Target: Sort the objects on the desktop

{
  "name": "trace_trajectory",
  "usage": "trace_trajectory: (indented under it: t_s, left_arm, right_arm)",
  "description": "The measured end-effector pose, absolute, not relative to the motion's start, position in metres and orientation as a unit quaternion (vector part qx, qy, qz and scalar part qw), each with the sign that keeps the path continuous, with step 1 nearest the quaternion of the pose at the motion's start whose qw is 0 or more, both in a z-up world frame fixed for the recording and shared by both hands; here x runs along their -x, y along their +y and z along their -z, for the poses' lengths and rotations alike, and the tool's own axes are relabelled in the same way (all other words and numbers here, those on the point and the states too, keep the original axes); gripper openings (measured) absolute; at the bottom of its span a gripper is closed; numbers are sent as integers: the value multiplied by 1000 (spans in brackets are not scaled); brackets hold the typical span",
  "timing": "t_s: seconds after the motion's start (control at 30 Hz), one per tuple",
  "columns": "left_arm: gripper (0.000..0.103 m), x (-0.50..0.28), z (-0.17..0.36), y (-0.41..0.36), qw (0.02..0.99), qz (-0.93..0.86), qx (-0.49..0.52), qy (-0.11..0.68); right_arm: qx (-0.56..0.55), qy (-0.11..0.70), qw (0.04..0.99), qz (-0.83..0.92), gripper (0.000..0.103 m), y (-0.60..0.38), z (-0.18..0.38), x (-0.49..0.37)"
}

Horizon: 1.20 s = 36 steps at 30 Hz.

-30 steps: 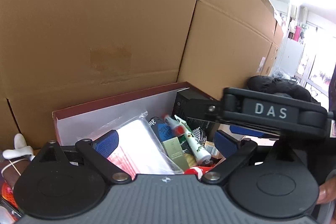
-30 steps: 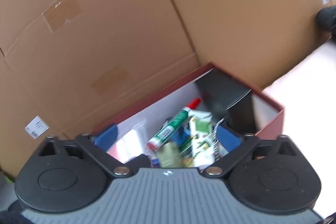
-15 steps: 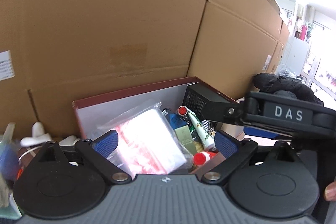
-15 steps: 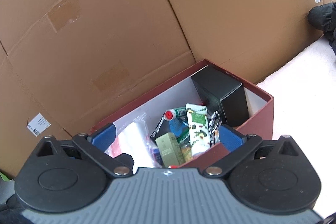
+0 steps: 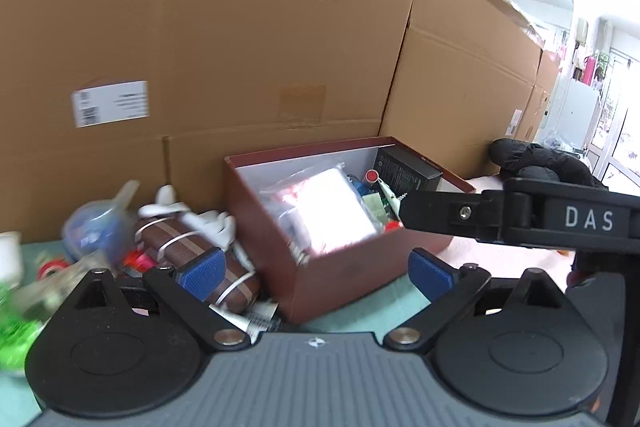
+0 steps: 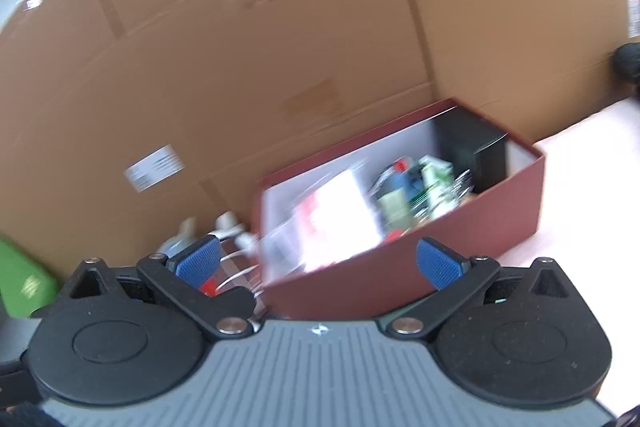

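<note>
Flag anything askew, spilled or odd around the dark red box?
Nothing spilled or damaged. The dark red cardboard box sits upright, packed; a clear plastic bag pokes above its rim. Loose clutter, including a brown roll bound with white ties, is heaped against its left side. Both views are motion-blurred.

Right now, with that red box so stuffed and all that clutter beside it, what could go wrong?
1. The red box looks heaped; the plastic bag rises near its rim, so another item might slide out.
2. Both hand-held grippers, left and right, are open and empty close together; the right one's arm crosses the left view, so they may collide.
3. The pile by the brown roll is blurred, so a grab could miss.
</note>
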<state>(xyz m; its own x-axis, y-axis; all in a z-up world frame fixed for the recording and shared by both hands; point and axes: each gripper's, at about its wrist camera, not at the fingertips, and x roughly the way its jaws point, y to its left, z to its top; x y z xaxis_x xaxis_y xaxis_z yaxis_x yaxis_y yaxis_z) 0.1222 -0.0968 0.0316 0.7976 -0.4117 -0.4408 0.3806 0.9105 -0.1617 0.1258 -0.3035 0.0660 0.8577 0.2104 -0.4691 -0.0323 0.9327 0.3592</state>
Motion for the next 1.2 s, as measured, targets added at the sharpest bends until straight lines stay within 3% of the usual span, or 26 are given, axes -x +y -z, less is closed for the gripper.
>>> trace_trajectory:
  t_s: [0.27,0.53,0.67,0.8,0.9,1.0,1.07,1.1,1.2]
  left_arm:
    - [101,-54,11,-43,952,182,1,246]
    - [99,-47,45,4,947,140,40,286]
    - [96,-57,46,21,950,114,52,285]
    - [95,-67,42,33,953,106,65,277]
    - [87,-81,40,32,949,122,74,283]
    - [70,-99,43,23,943,143,72,293]
    - [50,-112,49,17,937,146,70,311]
    - [45,-118,53,15,933,147,73,321]
    - [42,-133,62,14,924,148,84,342]
  right_arm:
    - [-144,254,948,-126,101,-263,-41,-76]
    - [-105,295,943,-112,101,-241,2,-82]
    - [-26,322,938,-126,87,-215,22,-96]
    - [17,340,925,-168,84,-186,39,-103]
    - [41,338,922,-186,78,-168,45,-107]
    - [47,343,914,-210,66,-151,46,-114]
    - [51,345,909,-227,61,-139,49,-118]
    - [52,347,907,-233,57,-133,52,-121]
    - [43,362,899,-241,53,-122,60,-130]
